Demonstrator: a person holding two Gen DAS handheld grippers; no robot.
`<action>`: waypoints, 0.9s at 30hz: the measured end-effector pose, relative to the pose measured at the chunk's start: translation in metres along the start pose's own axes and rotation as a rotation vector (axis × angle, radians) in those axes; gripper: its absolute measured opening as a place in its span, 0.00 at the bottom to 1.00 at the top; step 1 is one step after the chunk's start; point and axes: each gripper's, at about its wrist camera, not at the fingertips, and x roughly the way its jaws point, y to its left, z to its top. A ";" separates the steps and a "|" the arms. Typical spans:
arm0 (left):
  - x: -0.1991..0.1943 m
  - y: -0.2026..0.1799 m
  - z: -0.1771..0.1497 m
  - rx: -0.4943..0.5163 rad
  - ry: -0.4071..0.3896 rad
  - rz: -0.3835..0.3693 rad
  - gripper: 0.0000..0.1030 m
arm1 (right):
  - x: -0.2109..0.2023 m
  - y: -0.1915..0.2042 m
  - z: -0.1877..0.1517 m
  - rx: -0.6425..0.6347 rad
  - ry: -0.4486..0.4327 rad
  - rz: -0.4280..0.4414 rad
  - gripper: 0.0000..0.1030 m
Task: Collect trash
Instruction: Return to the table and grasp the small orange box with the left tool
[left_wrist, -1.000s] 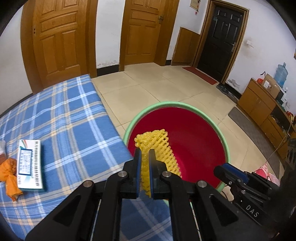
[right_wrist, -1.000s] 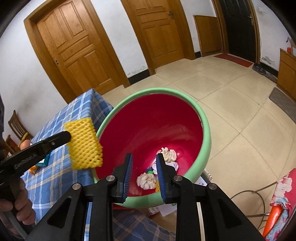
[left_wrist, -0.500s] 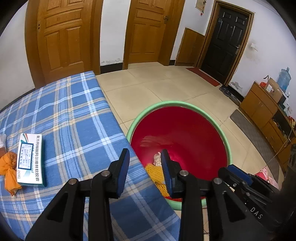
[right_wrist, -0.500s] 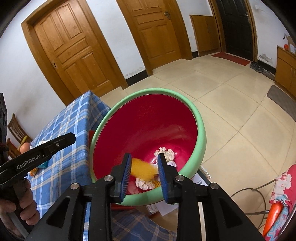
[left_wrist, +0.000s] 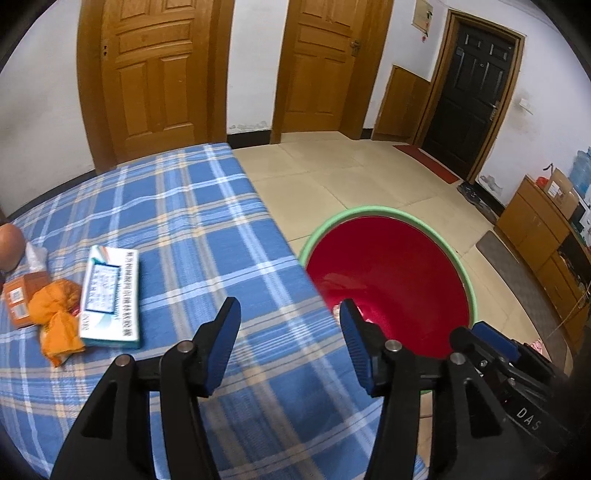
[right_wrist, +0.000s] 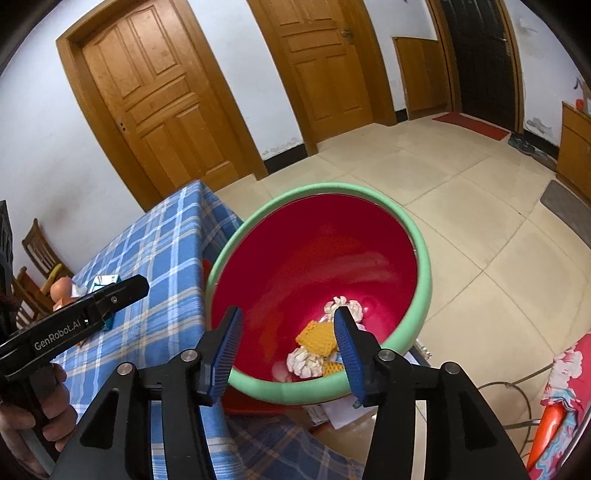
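Trash already down in the bucket (right_wrist: 417, 236): a yellow foam net (right_wrist: 319, 338), soft and lattice-cut, slumped on the bottom among crumpled white paper wads (right_wrist: 304, 363). Bucket round and deep, glossy red inside, capped with a smooth, rolled pale-green rim, parked on the floor right against the edge of the desk (left_wrist: 184, 221). Left tool (left_wrist: 289, 310) spread wide and gripping nothing, its ribbed blue pads (left_wrist: 221, 343) hung above the desk's corner and the bucket's near rim. Right tool (right_wrist: 288, 314) likewise spread wide and bare, poised over the bucket's mouth, with the foam net seen down between its two black fingers. Desk draped in a woven blue plaid cloth crossed with white and tan stripes. More litter left on that cloth, well apart from the bucket: a flat rectangular white-and-teal box (left_wrist: 110, 295) with printed faces, a crinkled orange wrapper (left_wrist: 55, 314) touching its left side, and a small orange carton (left_wrist: 22, 299) just beyond that. Left hand (right_wrist: 44, 402) wrapped around the black grip, seen from the right wrist. Floor laid in large, matte beige tiles (right_wrist: 480, 221); panelled wooden doors (left_wrist: 155, 74) behind.
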 end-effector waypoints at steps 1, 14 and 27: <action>-0.003 0.004 -0.001 -0.006 -0.003 0.006 0.54 | 0.000 0.002 0.000 -0.003 0.000 0.004 0.52; -0.031 0.062 -0.010 -0.100 -0.036 0.095 0.54 | 0.000 0.044 -0.002 -0.068 0.010 0.061 0.55; -0.059 0.128 -0.015 -0.203 -0.079 0.185 0.54 | 0.014 0.097 -0.003 -0.139 0.042 0.121 0.55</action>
